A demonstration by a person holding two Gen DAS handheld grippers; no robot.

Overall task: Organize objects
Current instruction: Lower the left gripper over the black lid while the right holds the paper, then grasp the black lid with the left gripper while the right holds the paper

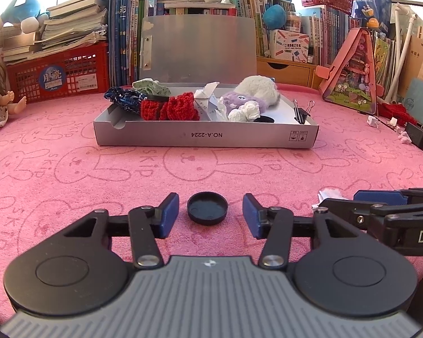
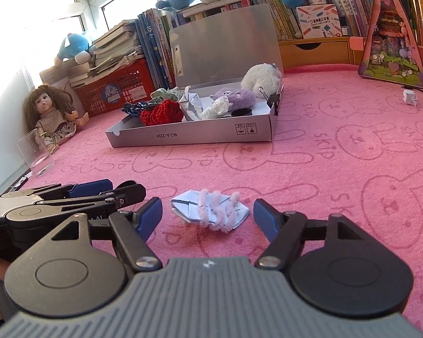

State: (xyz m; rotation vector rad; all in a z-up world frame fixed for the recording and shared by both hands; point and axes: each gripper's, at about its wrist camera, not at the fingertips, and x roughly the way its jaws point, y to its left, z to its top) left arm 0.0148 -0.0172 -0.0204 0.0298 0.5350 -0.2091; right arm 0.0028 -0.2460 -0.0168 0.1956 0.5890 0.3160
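Lying on the pink worktop (image 1: 98, 174), a black cap (image 1: 207, 208) sits between the spread fingers of our left gripper (image 1: 210, 215), touching neither pad. Our right gripper (image 2: 207, 219) is likewise open around a folded paper (image 2: 211, 208) with a pink pipe cleaner (image 2: 217, 211) on top, its pads clear of both. Farther back we see the grey box (image 1: 206, 138), lid upright, holding a red knit piece (image 1: 169, 108), a purple plush (image 1: 239, 101), crumpled paper (image 1: 245, 111) and another black cap (image 2: 241, 112); a binder clip (image 1: 303, 112) grips its right wall. A doll (image 2: 53, 112) and a clear glass (image 2: 36, 155) stand at the worktop's left edge.
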